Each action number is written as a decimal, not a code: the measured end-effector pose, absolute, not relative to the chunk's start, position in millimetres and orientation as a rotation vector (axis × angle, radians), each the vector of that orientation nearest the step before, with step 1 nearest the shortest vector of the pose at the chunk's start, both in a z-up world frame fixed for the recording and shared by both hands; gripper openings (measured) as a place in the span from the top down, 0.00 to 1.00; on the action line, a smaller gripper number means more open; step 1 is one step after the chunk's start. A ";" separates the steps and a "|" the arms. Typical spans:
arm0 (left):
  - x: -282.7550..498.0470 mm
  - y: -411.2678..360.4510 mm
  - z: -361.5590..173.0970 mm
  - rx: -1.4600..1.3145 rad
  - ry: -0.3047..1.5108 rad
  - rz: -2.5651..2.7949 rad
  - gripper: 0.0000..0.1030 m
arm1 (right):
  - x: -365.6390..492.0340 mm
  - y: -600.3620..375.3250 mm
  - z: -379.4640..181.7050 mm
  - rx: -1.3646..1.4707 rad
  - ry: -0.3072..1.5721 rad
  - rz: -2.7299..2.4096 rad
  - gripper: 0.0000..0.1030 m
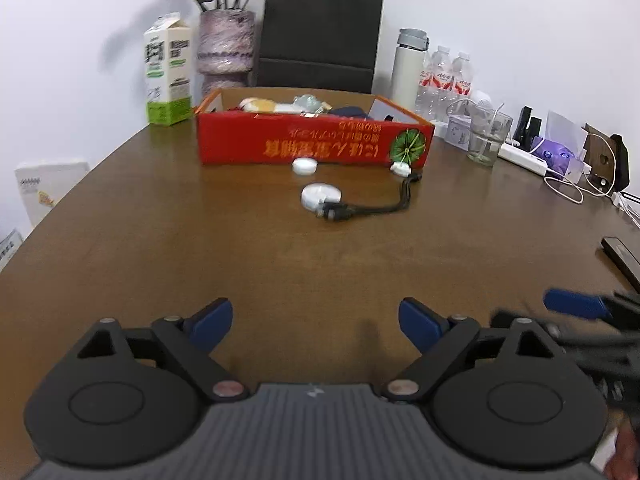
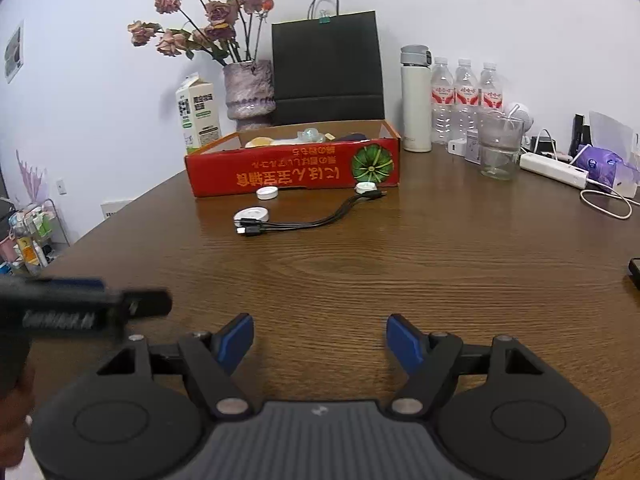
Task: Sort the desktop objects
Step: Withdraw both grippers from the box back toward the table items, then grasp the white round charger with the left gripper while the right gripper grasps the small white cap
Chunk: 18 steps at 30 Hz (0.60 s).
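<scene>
The left gripper point(image 1: 316, 324) hangs low over the near part of the brown wooden worktop point(image 1: 280, 264), its blue-padded fingers point(image 1: 210, 322) spread wide with nothing between them. The right gripper point(image 2: 320, 340) is level with it and just as widely parted, also empty; each one shows as a blurred dark shape at the edge of the other's view.

Well ahead of both, near the far side of the worktop, stands a red cardboard box point(image 2: 294, 172) with its top open, yellow lettering and a green round print on its front wall. Several small items already lie inside it, too small to tell apart. Just in front of the box lie the loose things: a small white round cap point(image 2: 267, 193) close to the front wall, a second white disc point(image 2: 366, 188) near the box's right corner, and a larger white puck point(image 2: 251, 215) farther out. A black multi-head cable point(image 2: 304, 222) runs from the disc at the corner towards the puck, its plugs fanned out touching or just beside the puck.

Behind the box stand a milk carton point(image 2: 199, 114), a vase of dried roses point(image 2: 248, 92), a black paper bag point(image 2: 326, 68), a white flask point(image 2: 416, 98) and three water bottles point(image 2: 464, 92). To the right are a glass cup point(image 2: 498, 148) and a white power strip point(image 2: 554, 170).
</scene>
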<state>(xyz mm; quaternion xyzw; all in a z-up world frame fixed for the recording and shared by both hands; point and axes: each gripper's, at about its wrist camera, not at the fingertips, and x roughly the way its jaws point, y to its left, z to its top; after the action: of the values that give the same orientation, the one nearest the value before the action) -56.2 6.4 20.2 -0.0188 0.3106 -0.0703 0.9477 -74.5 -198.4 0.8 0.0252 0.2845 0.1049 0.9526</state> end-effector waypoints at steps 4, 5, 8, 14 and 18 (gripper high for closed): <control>-13.3 -0.9 29.2 -0.020 0.602 -0.173 0.11 | -61.5 -206.7 2.5 0.061 0.575 0.198 0.30; 0.3 -2.1 31.2 -0.025 0.600 -0.182 0.12 | -56.1 -208.5 3.3 0.058 0.574 0.198 0.30; 40.7 -5.0 33.5 -0.033 0.616 -0.194 0.21 | -36.8 -212.8 4.6 0.047 0.570 0.181 0.30; 99.1 -12.5 20.8 -0.012 0.677 -0.231 0.30 | 15.4 -218.0 8.1 0.063 0.575 0.182 0.30; 112.4 -8.6 8.3 -0.052 0.721 -0.237 0.44 | 56.2 -215.0 9.6 0.058 0.582 0.193 0.31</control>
<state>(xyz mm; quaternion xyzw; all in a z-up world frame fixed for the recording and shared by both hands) 112.4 -8.6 8.3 -0.0252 0.3521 -0.1158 0.9284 56.2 -215.0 9.6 0.0286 0.2867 0.0951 0.9529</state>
